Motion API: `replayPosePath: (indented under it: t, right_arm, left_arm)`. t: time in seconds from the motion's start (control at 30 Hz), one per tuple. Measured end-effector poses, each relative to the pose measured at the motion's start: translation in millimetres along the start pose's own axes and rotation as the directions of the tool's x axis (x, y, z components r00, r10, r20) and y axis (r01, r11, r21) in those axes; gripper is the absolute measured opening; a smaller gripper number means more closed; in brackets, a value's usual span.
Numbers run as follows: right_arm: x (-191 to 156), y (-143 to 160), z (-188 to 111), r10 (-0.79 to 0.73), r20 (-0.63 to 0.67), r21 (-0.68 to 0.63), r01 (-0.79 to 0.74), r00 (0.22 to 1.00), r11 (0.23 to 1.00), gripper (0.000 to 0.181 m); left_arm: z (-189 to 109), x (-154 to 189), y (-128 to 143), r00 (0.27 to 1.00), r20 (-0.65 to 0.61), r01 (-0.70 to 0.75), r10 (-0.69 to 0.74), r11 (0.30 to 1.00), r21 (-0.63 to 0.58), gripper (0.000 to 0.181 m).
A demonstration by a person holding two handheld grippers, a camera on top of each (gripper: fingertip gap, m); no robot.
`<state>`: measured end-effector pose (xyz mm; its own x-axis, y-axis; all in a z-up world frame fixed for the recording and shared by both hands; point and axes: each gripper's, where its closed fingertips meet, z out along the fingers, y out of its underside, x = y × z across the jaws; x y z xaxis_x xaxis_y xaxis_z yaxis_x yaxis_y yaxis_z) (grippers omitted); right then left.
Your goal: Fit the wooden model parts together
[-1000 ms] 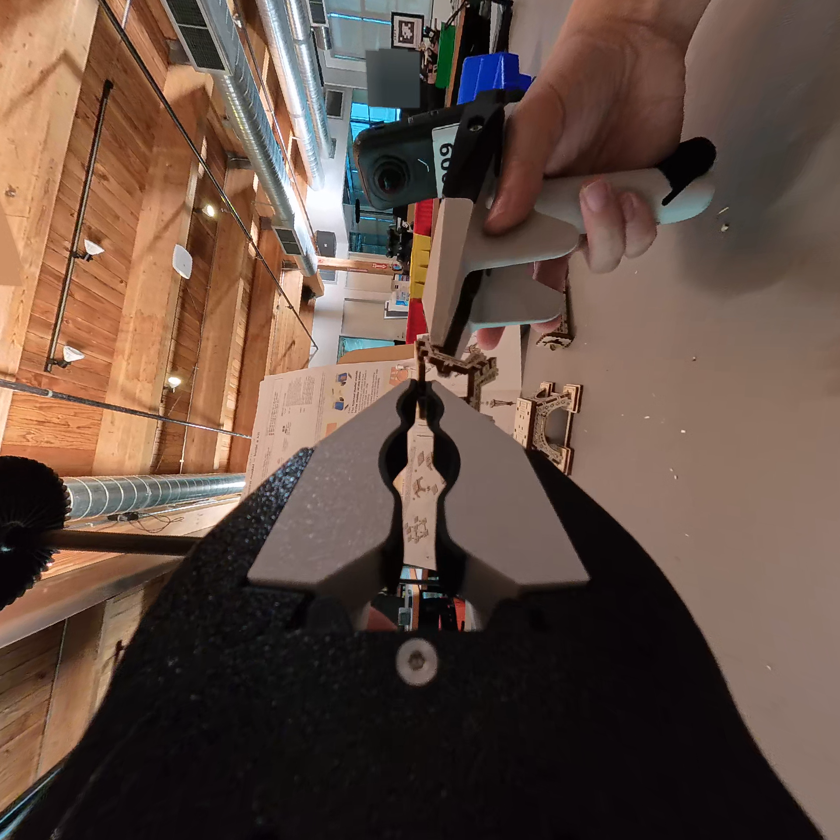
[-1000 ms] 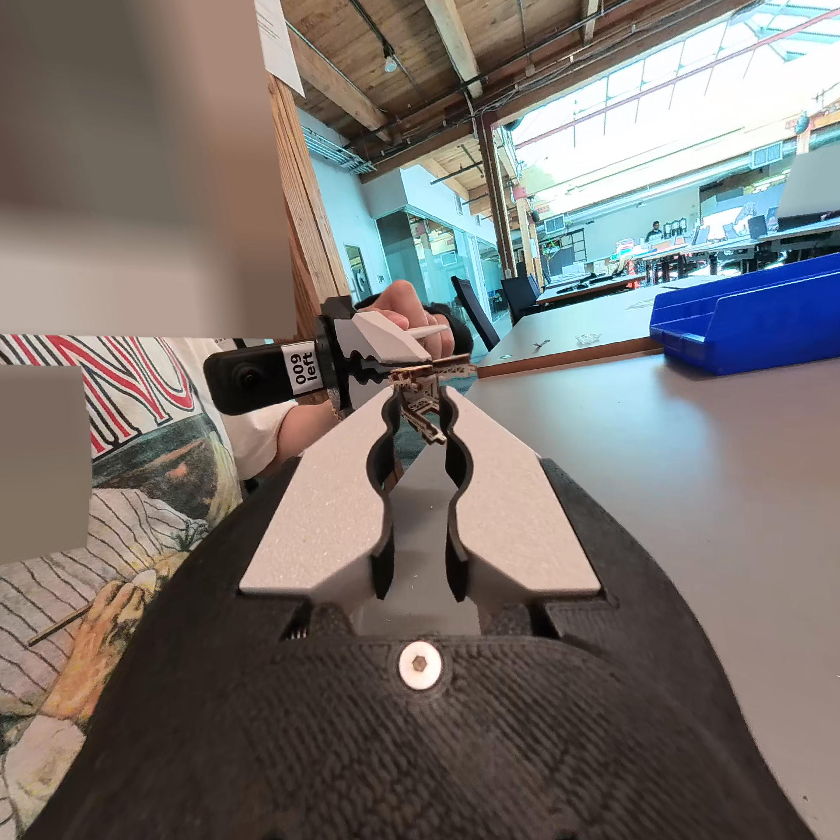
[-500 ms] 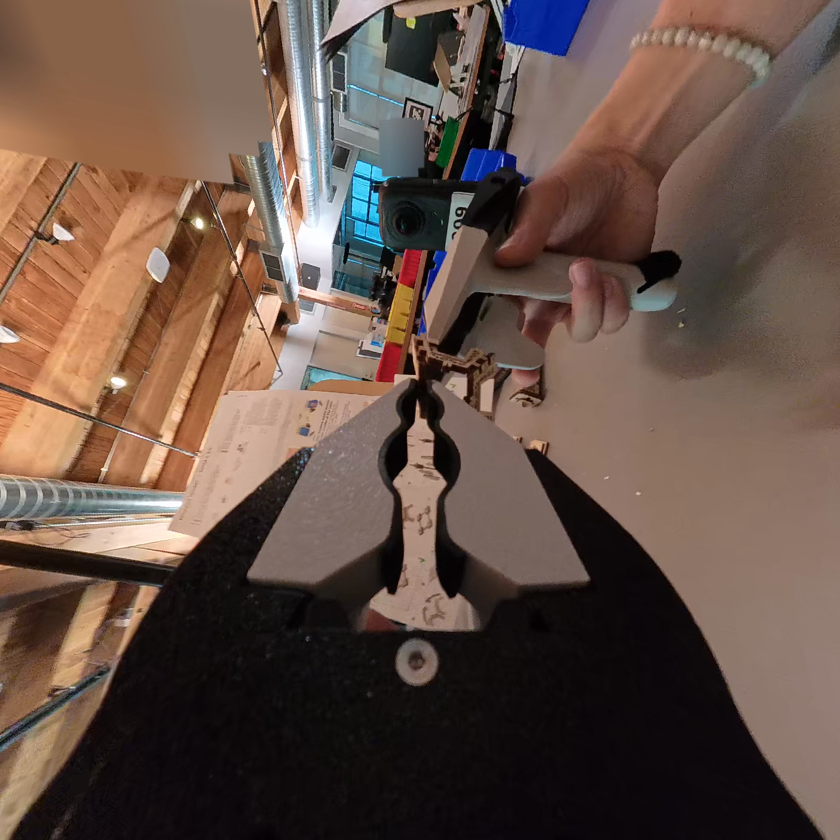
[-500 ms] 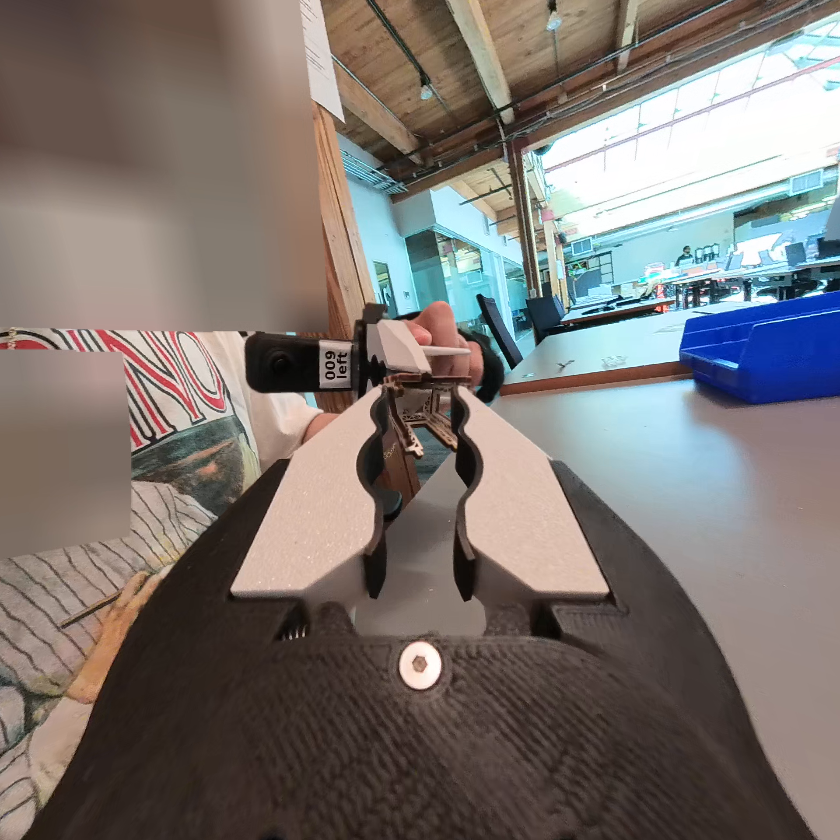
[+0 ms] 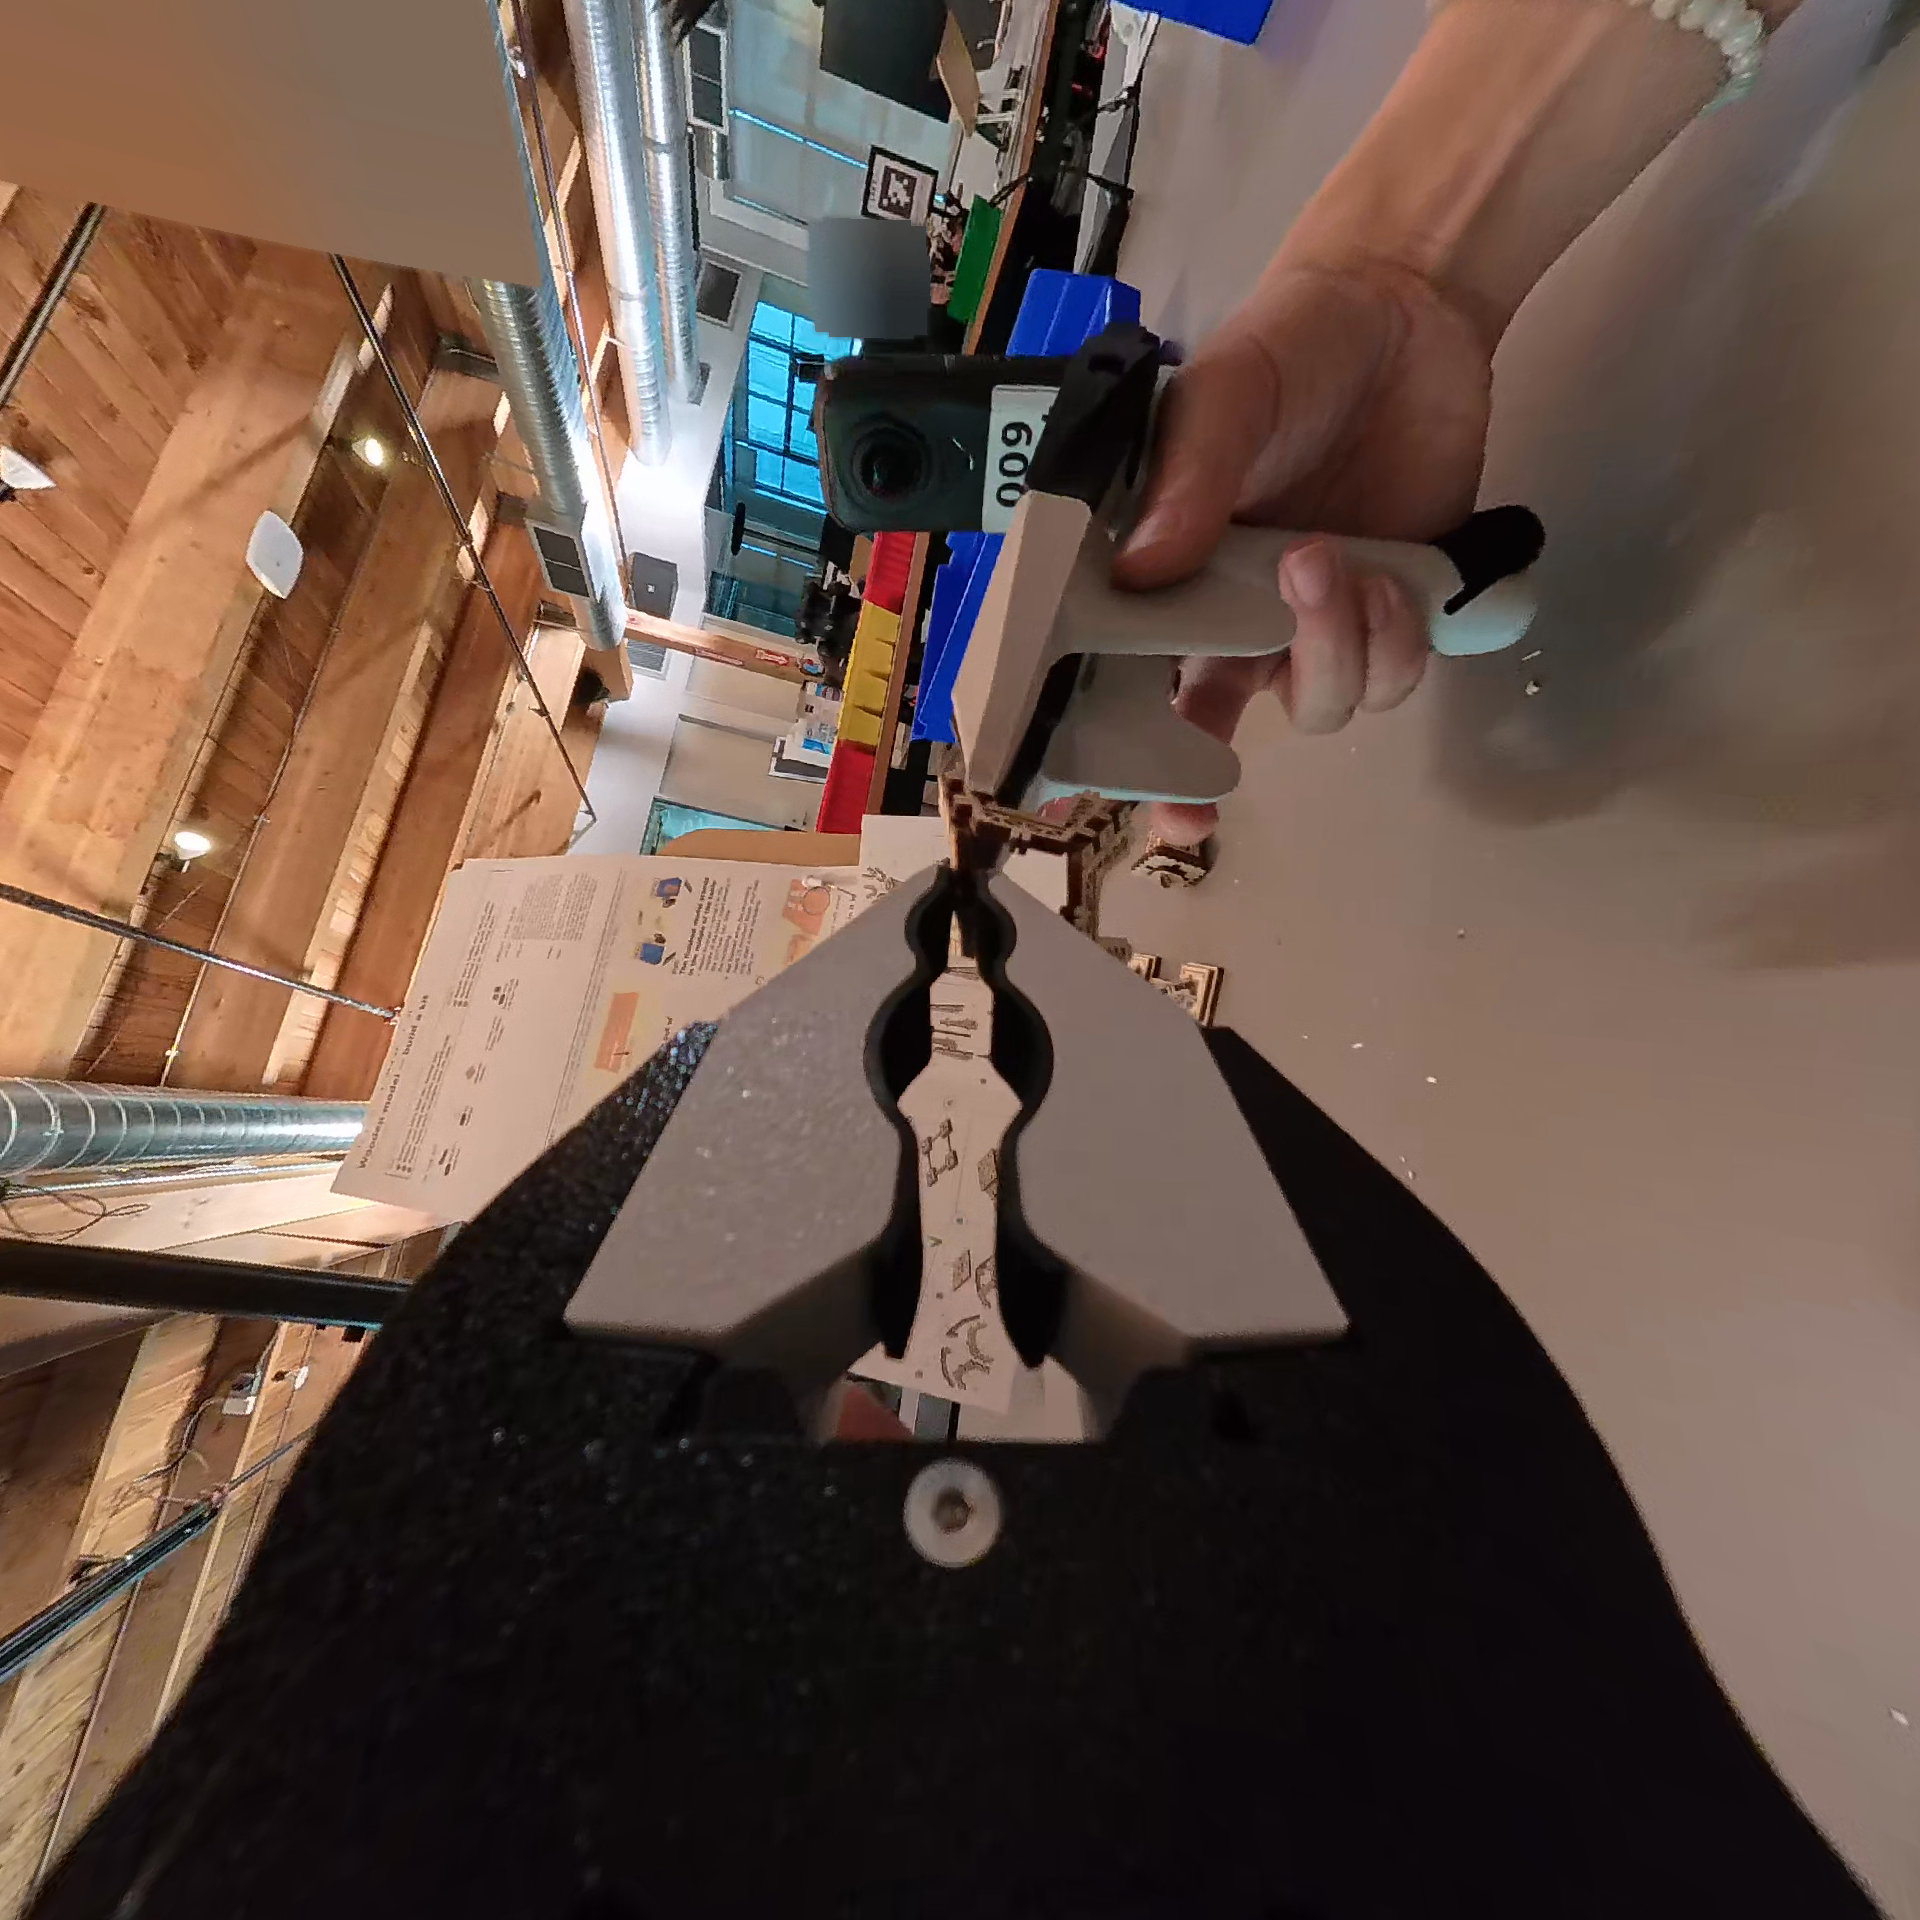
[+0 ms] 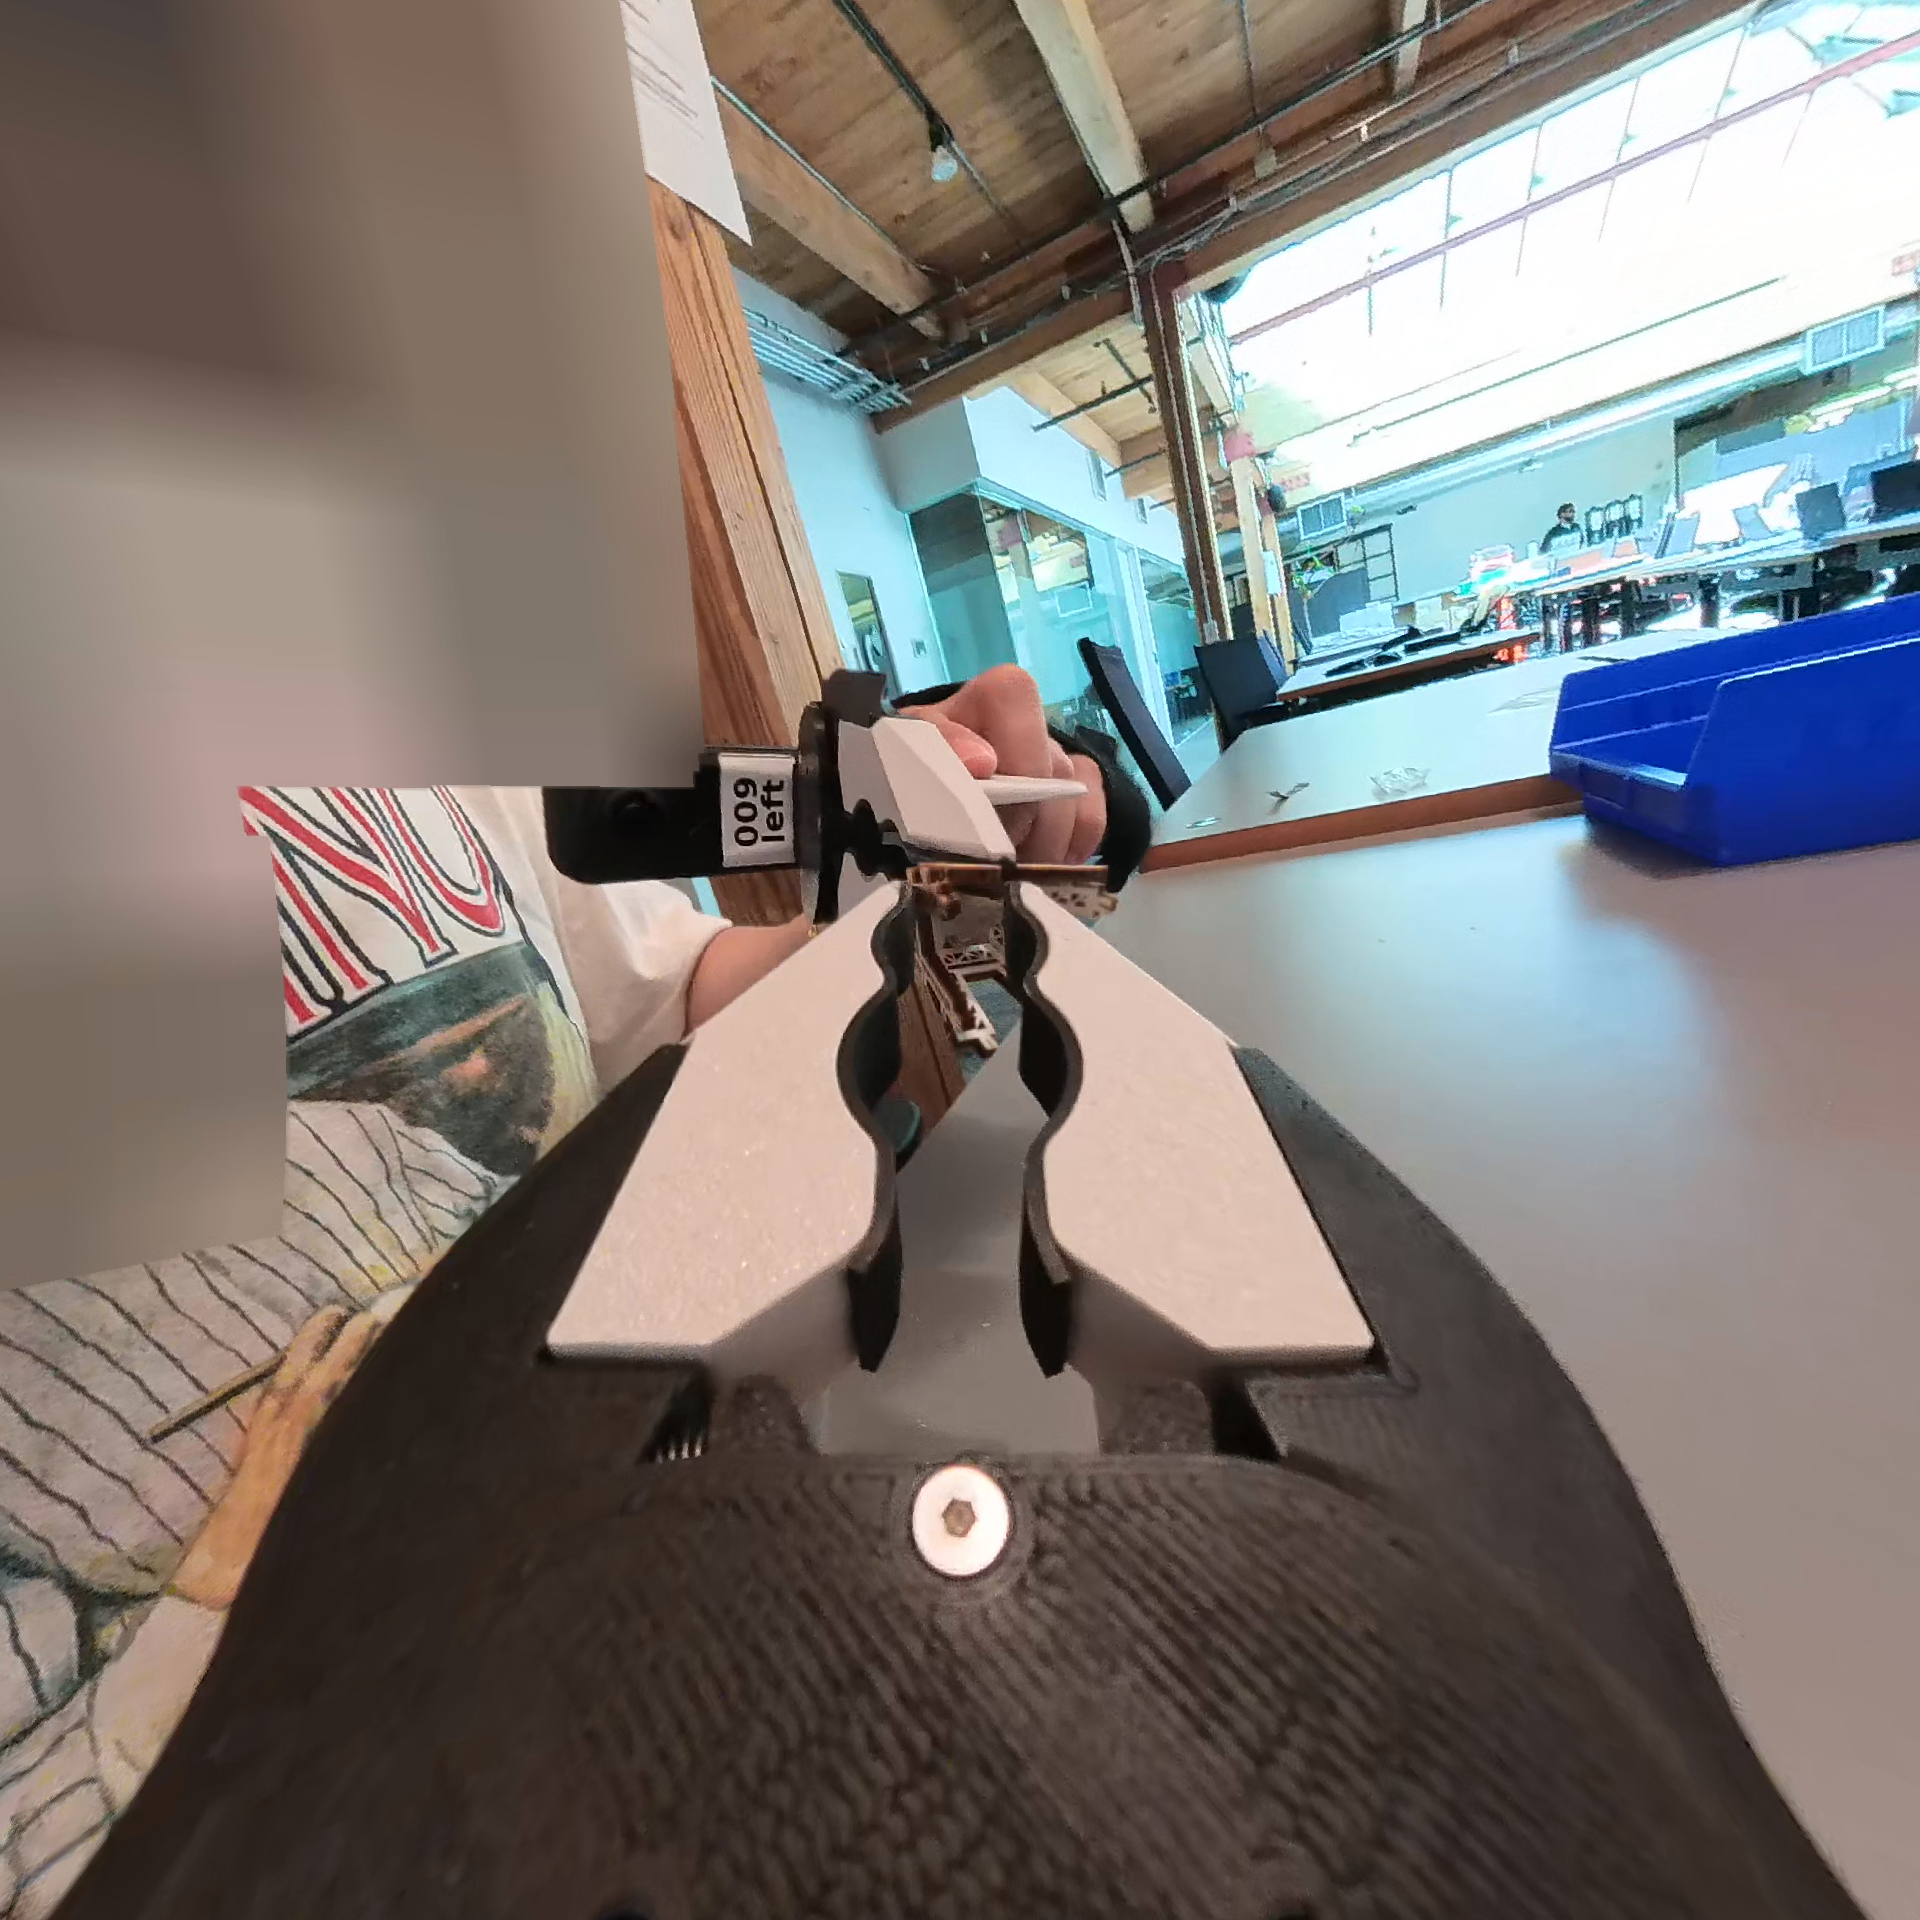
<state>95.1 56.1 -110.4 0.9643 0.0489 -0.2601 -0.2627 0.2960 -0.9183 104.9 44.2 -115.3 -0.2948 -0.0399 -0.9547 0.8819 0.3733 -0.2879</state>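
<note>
Claws (image 5: 961, 894) (image 6: 956, 909) meet tip to tip, both pinching the wooden model (image 6: 961, 951).

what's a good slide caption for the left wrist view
Left claw and right claw both pinch a small wooden model frame above the grey table, instruction sheet behind.

left tongs (image 5: 966, 891) pinch a wooden piece (image 5: 977, 844) meeting the right tongs' (image 5: 987, 781) frame (image 5: 1081, 831)

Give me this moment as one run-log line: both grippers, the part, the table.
left gripper: shut on wooden model piece | right gripper: shut on same piece | piece held above table | loose wooden parts on table
</note>
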Motion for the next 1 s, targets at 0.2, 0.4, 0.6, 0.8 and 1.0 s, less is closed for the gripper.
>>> replayPosePath:
  t: [0.2,0.4,0.6,0.8,1.0]
  right_arm:
    - [-0.3,-3.2,-1.2,0.0,0.004,0.024,0.0,1.0,1.0,0.018]
    - [2.5,-10.0,0.9,0.055,0.007,0.082,-0.055,0.998,0.995,0.011]
    - [10.6,-8.6,-6.6,0.027,-0.058,0.047,-0.024,0.998,0.999,0.021]
    - [9.2,-7.9,-9.0,0.043,-0.045,0.033,-0.042,0.998,0.999,0.024]
    - [3.8,-0.6,-3.3,0.015,-0.025,-0.009,-0.015,1.0,1.0,0.018]
  left_arm:
    - [1.2,-0.7,-3.2,1.0,0.009,0.029,-0.03,0.999,0.025,0.001]
    - [3.7,2.7,0.5,1.0,0.01,-0.008,0.008,1.0,-0.01,0.002]
    - [5.6,0.8,3.5,0.999,0.025,-0.04,0.041,0.999,-0.028,0.0]
    - [2.9,-1.9,4.0,0.999,0.028,-0.021,0.021,1.0,-0.017,0.0]
    - [2.7,-0.6,2.7,0.999,0.029,-0.025,0.025,1.0,-0.016,0.0]
